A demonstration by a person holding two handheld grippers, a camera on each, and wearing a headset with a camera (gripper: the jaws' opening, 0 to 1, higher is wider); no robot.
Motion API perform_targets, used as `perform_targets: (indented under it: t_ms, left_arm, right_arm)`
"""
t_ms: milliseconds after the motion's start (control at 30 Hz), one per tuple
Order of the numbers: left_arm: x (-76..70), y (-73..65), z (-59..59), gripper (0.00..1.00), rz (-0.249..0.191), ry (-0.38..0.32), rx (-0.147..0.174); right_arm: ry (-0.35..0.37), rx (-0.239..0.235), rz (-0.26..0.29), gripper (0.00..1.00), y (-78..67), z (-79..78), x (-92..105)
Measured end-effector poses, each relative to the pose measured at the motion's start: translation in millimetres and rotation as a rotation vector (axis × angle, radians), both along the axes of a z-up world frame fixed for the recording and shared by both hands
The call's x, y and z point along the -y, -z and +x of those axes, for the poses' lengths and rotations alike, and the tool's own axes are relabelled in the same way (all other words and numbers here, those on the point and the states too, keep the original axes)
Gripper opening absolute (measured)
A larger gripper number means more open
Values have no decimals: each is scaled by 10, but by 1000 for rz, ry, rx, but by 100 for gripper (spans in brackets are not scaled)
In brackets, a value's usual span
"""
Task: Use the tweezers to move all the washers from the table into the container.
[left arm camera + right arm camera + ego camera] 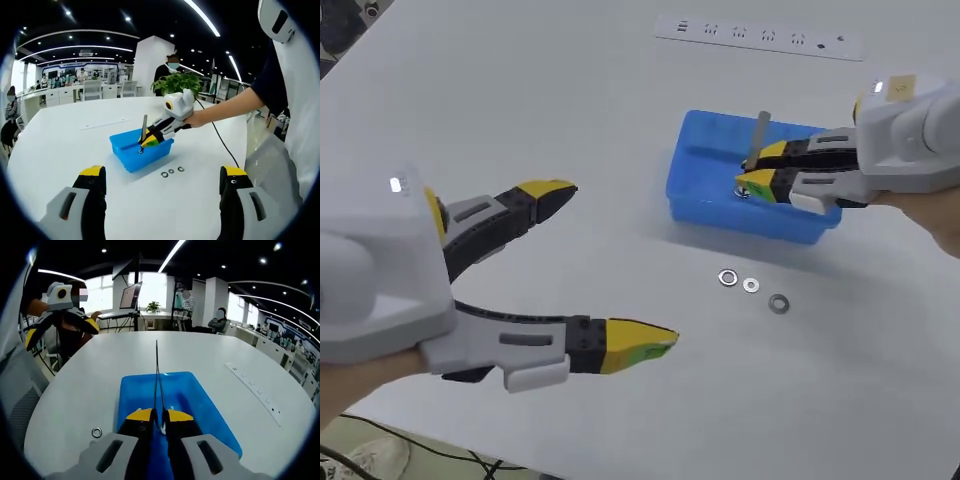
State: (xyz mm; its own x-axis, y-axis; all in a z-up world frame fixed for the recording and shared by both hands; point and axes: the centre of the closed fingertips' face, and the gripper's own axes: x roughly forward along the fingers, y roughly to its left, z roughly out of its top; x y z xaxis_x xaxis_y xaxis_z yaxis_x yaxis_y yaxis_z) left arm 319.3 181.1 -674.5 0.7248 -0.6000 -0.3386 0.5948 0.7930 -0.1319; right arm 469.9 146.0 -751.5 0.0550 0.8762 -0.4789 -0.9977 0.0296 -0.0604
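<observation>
Open-plan office hall with strip lights overhead; round white worktop (520, 80), matt finish.

1. Container (720, 218): blue, shallow, rectangular. It stands right of centre on the worktop, just beside the stock it is meant to receive.

2. Washers (751, 286): three, lying flat on the worktop in a short row near the front of the container. They are apart from one another and from its wall, and are not yet collected.

3. Tweezers (761, 135): slim grey metal, held near upright with the joined end up and the tips down inside the container (probable reason: a release point low over the floor, so a washer drops in rather than bounces out). A small bright speck sits at the tips; it is too small to tell whether it is a washer.

4. Right gripper (760, 168): over the container, jaws pinched almost together on the arms of the tweezers. This presses the tips closed, so the gripper works the tool as fingers would.

5. Left gripper (610, 265): hovers above bare worktop well left of the container, jaws spread wide, holding nothing. Judged idle, parked clear of the working side.

6. Power strip (760, 38): white, beyond the container, no part in the task.

Status (judgement): mid-task, three washers outstanding. The next pick calls for fine tips on a thin ring lying flush, so a slip is likely.
</observation>
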Motion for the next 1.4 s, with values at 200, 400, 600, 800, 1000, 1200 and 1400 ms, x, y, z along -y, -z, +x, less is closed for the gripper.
perform_targets:
  t_ms: [200,400,600,800,1000,1200,1400]
  left_arm:
    - [58,-39,149,100,-8,18,19]
    - [97,6,371,99,44,53,13]
    - [235,-98,799,89,16,111,37]
    - [417,-181,1087,83,15,177,68]
    - [490,-178,1246,73,46,211,91]
    - [624,-110,1240,54,102,298,93]
    - [690,1,1231,42,142,381,67]
  right_arm:
    - [-1,14,4,10,-81,-24,-11]
    - [16,36,9,10,-150,22,-1]
    - [25,42,12,10,-212,10,5]
    - [13,49,12,10,-257,-29,11]
    - [12,52,5,10,-251,-59,57]
    - [-14,56,-22,10,-195,-152,90]
    - [-32,55,-19,10,-207,-205,85]
